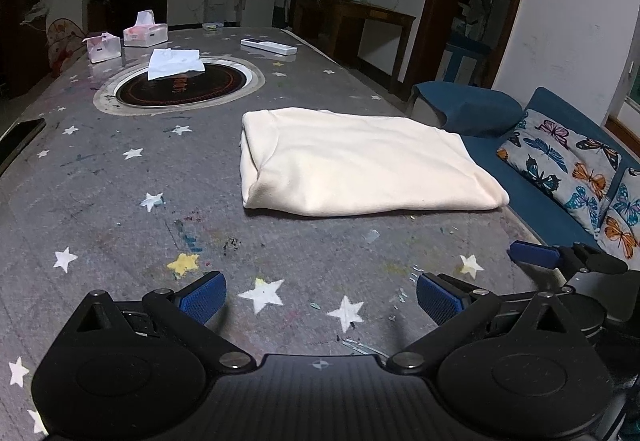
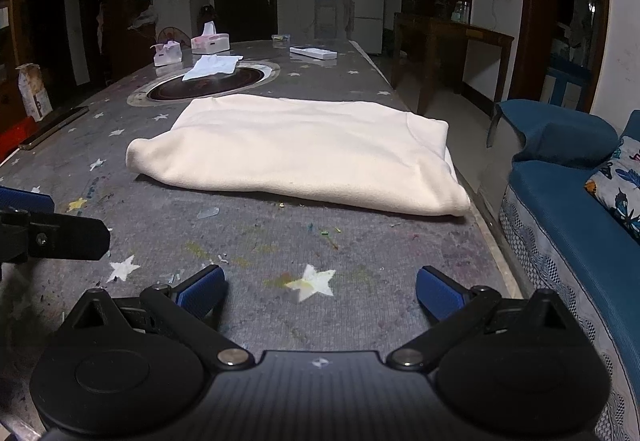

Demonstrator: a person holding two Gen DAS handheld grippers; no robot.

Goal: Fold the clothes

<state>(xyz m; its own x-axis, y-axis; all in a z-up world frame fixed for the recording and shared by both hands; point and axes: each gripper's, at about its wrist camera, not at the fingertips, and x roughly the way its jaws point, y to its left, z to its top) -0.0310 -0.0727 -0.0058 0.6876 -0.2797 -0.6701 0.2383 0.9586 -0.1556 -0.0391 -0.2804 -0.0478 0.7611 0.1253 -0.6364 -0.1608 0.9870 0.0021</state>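
Observation:
A cream garment (image 1: 360,165) lies folded into a thick rectangle on the grey star-patterned table (image 1: 120,201); the right wrist view has the same garment (image 2: 304,157) near the table's right edge. My left gripper (image 1: 320,299) hovers open over bare table, well short of the garment. My right gripper (image 2: 320,295) is open too, with nothing between its blue pads, and is also short of the garment. One blue finger of the right gripper (image 1: 536,255) shows at the right in the left wrist view. Part of the left gripper (image 2: 48,229) shows at the left in the right wrist view.
A round black cooktop (image 1: 180,85) is set into the table, with a white cloth (image 1: 174,63) on it. Behind are two tissue boxes (image 1: 144,33), a white remote (image 1: 268,46) and a phone (image 2: 54,127) at the left edge. A blue sofa (image 2: 568,209) with butterfly cushions (image 1: 560,157) runs along the right.

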